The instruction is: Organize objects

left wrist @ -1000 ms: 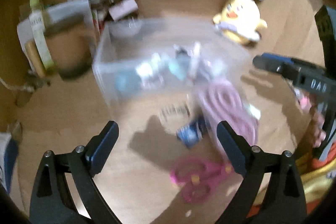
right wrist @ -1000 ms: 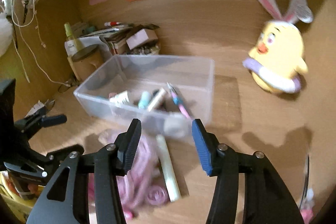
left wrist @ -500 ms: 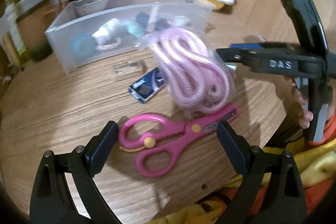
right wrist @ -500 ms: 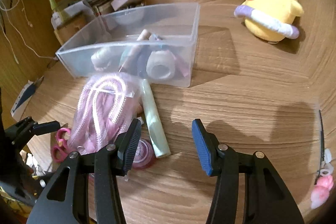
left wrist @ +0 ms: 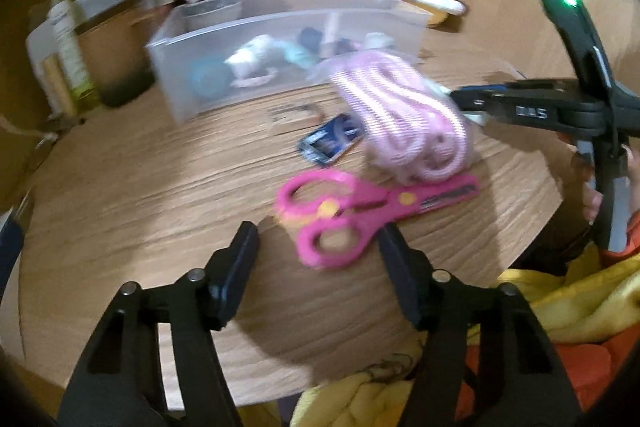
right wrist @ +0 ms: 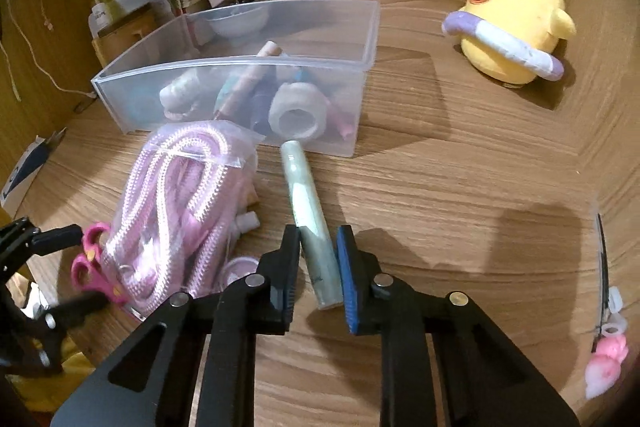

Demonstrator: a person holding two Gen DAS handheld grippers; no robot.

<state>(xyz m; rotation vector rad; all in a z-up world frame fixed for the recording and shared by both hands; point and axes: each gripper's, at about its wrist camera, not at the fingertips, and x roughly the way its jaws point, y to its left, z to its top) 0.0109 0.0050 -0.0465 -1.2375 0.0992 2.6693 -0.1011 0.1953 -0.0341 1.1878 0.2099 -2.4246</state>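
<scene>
**Stowed.** Clear plastic bin [right wrist: 240, 67], far centre of the bench [right wrist: 440, 187]: already holds a tape roll [right wrist: 298, 113], a pale bundle [right wrist: 180, 95], and several pens or tubes, not told apart through the wall.

**Still loose on the bench, near side of the bin:**
- Pale green tube [right wrist: 310, 211], lying lengthwise just in front of the bin. Right gripper [right wrist: 318, 247]: fingers clamped on its near end; tube not yet lifted.
- Bagged pink rope [right wrist: 180, 207], left of the tube, close to the bin's front wall.
- Pink scissors [left wrist: 352, 211], near-left of the rope bag, blades under its edge. Left gripper [left wrist: 318, 247]: fingers closing, set to either side of the handle loops, not yet pressing on them.
- Small blue packet [left wrist: 330, 143], between scissors and bin.
- Round pink item beside the right gripper, largely hidden.

**Not clearly part of the sort:** yellow chick plush [right wrist: 516, 23], far right; pink trinket [right wrist: 604, 367], near right edge.

**Progress, judged:** roughly midway, with two pickups in hand and rope and packet left.
</scene>
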